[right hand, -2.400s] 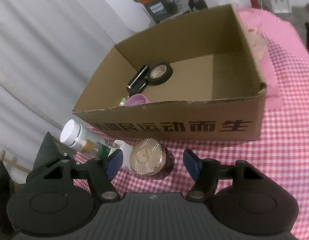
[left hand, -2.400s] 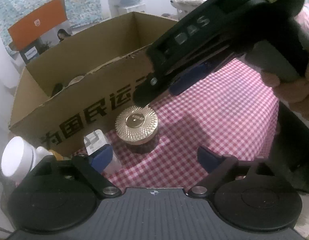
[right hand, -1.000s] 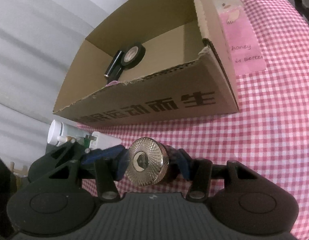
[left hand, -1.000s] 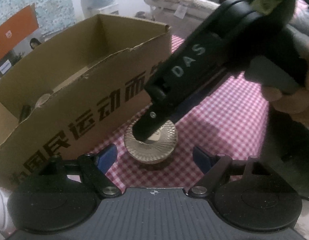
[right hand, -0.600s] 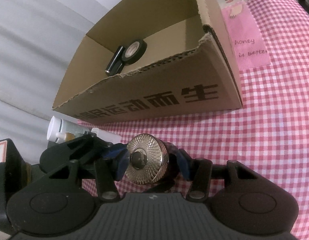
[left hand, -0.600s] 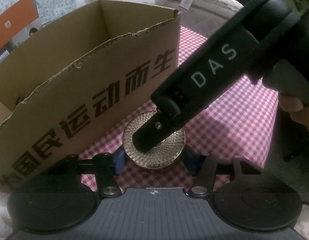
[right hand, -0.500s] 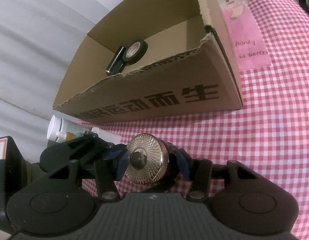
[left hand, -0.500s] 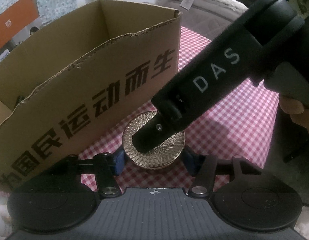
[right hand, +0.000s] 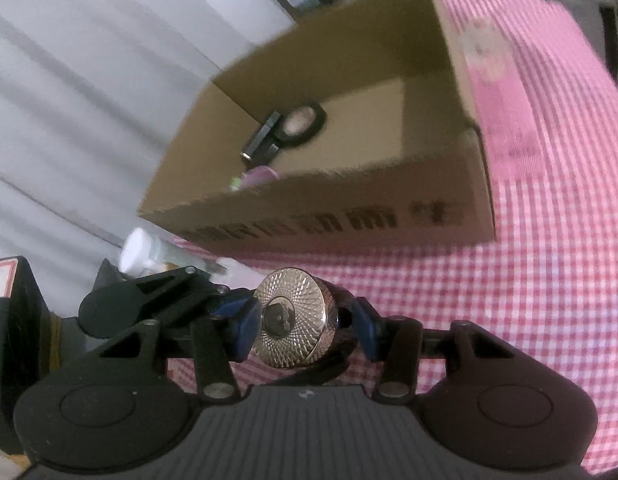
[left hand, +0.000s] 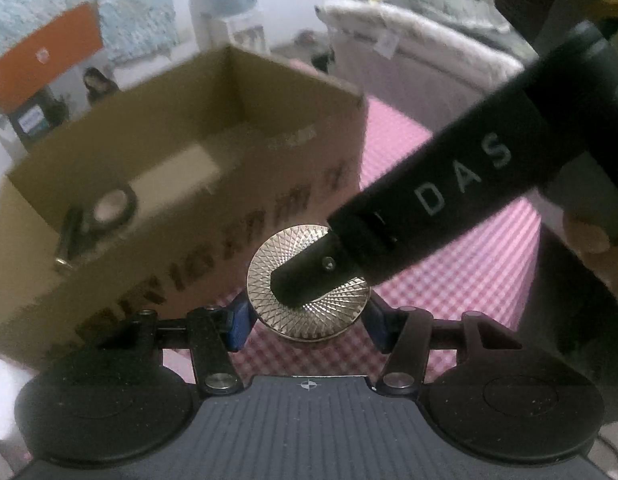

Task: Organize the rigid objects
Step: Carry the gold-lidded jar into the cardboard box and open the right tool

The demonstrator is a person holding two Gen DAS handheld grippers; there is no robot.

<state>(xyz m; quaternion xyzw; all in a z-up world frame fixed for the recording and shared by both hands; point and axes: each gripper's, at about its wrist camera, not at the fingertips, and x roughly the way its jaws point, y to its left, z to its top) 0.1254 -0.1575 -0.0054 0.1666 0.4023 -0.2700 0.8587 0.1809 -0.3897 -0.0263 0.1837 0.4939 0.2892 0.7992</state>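
Gripping the gold-lidded jar [right hand: 295, 318] from both sides, the right claw [right hand: 305, 322] presses its blue pads [right hand: 245, 326] against the jar's body, which hangs clear of the red-checked cloth [right hand: 549, 280]. The left claw [left hand: 307, 322], whose jaws have just been closing, clamps the same jar [left hand: 269, 276] crosswise. Just beyond stands the cardboard box [right hand: 389, 208], holding a black tape roll [right hand: 303, 124], a dark stick [right hand: 263, 138] and something pink [right hand: 259, 176]. A white-capped bottle [right hand: 139, 250] lies beside the box.
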